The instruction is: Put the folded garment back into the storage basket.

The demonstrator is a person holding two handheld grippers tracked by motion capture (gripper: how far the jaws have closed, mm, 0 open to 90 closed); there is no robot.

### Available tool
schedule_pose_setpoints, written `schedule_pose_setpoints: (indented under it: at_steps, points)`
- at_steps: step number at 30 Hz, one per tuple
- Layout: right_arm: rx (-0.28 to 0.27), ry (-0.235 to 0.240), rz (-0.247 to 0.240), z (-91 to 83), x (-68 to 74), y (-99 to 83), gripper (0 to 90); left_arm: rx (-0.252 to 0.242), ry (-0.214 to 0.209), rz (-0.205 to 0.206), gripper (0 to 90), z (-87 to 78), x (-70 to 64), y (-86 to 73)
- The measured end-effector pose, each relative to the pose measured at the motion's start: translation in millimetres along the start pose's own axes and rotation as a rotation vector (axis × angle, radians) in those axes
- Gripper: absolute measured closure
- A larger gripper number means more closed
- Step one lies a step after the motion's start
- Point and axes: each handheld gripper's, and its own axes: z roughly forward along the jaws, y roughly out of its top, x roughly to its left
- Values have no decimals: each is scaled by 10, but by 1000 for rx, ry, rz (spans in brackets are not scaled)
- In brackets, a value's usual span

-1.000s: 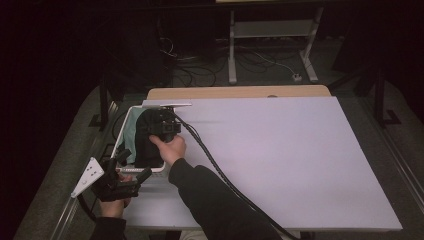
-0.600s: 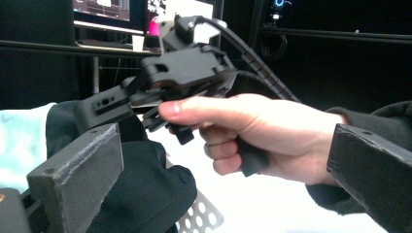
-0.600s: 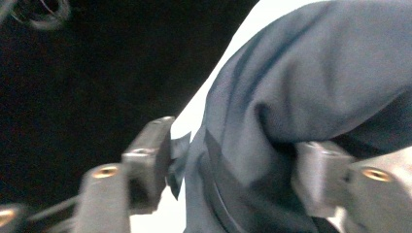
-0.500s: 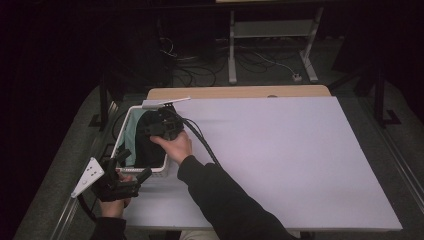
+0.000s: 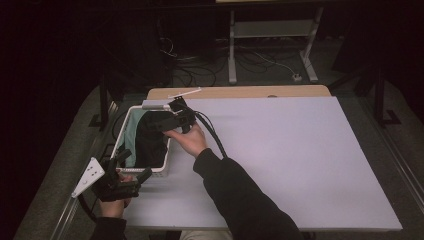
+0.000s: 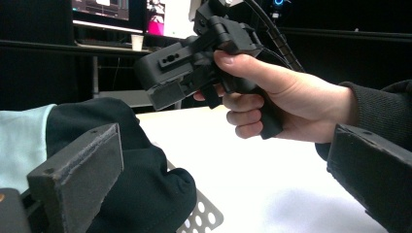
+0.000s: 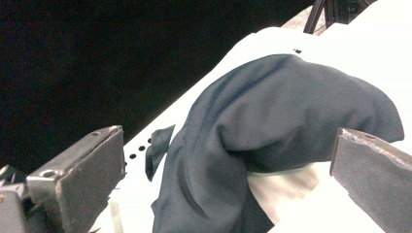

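The right hand-held gripper point(image 5: 161, 121) hangs above the white basket point(image 5: 125, 131) at the bench's left edge, jaws wide open over the dark garment point(image 7: 272, 141), holding nothing. The left hand-held gripper point(image 5: 131, 165), also open and empty, stays near the front-left corner. Since earlier, the right one has lifted. No writing is readable.

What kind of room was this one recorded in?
Probably a lab or workshop set up for recording, not a home. A bare white table carries a white basket of clothes, loose cables run across the floor behind it, and lit screens stand on a desk beyond.
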Motion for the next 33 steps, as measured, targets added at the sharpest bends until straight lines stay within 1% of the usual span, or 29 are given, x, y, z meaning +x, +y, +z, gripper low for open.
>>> schedule_pose_setpoints:
  at_steps: [7, 12, 14, 18, 19, 20, 21, 23, 28, 33]
  points:
    - [-26, 38, -31, -124, -93, -11, 0, 1, 1, 0, 0, 2, -1, 0]
    - [-21, 44, -48, -198, -140, -13, 0, 2, 0, -1, 0, 6, -1, -2]
    - [-24, 48, -48, -226, -157, -19, 0, 2, 0, -1, 0, 7, -2, -3]
    - [-29, 50, -62, -266, -187, -35, 0, 3, 0, 0, 0, 7, -2, -2]
    - [-28, 46, -77, -298, -202, -51, 0, 3, 0, 0, 0, 7, -2, -2]
    - [-28, 46, -77, -298, -202, -51, 0, 3, 0, 0, 0, 7, -2, -2]
    - [-22, 34, -104, -332, -222, -68, 0, 5, 0, 1, 0, 8, 0, -3]
    - [-24, 24, -123, -374, -248, -88, 0, 6, 1, 3, 0, 9, -1, -3]
    - [-38, 19, -127, -499, -332, -134, 0, 11, 1, 6, 0, 13, -2, -3]
    - [-34, -9, -145, -637, -401, -181, 0, 17, 2, 9, 0, 16, -2, -4]
